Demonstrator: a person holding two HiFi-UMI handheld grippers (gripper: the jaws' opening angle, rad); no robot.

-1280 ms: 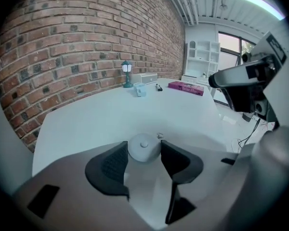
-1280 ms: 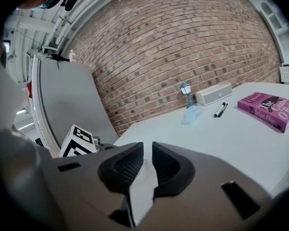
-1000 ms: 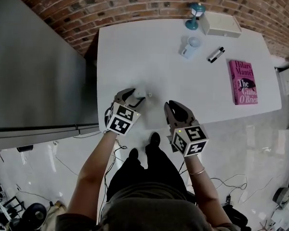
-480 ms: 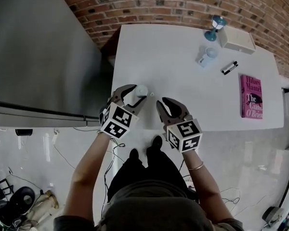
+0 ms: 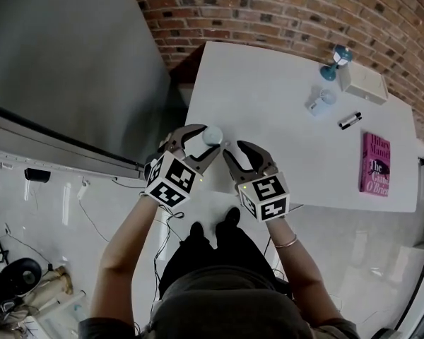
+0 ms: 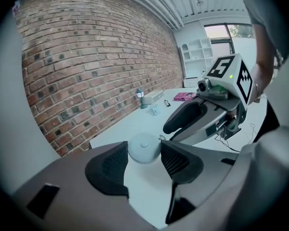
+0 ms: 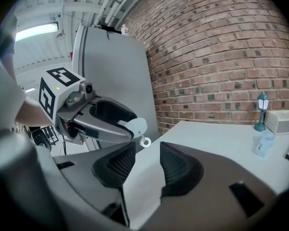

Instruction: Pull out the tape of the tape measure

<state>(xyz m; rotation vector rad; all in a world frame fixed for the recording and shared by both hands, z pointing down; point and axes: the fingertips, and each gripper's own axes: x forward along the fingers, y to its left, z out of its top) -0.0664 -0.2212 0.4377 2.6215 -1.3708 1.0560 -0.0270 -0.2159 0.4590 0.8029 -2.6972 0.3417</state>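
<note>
The person's forearms [image 5: 131, 249] reach forward and down from the body, a bracelet [image 5: 291, 244] on the right wrist, and both hands sit close together at the near left corner of the white table [image 5: 283, 104]. The left gripper [image 5: 200, 142] points away from the person and a little to the right, its pads pressed on opposite sides of the tape measure [image 6: 143, 148], a round pale case with no long axis of its own. The case's flat face, with a small hub at its centre, turns back towards the left gripper's camera. Whether the case rests on the tabletop or hangs just above it, I cannot tell. Its pull ring [image 7: 145, 141] sticks out from the rim on the person's right and droops slightly, and no length of tape shows behind it. The right gripper [image 5: 234, 149] angles in towards that ring, its jaws opening with nothing between them; the ring lies just beyond their tips. A second ago the right gripper stood well apart from the left with its jaws much narrower; it has since come in beside the case, while the left grip looks unchanged. Farther along the table lie a pink book [image 5: 376, 164], a black marker [image 5: 349, 121], a small translucent container [image 5: 321, 101], a white box [image 5: 364, 83] and a little teal lantern [image 5: 337, 55], with the brick wall [image 5: 283, 9] behind.
</note>
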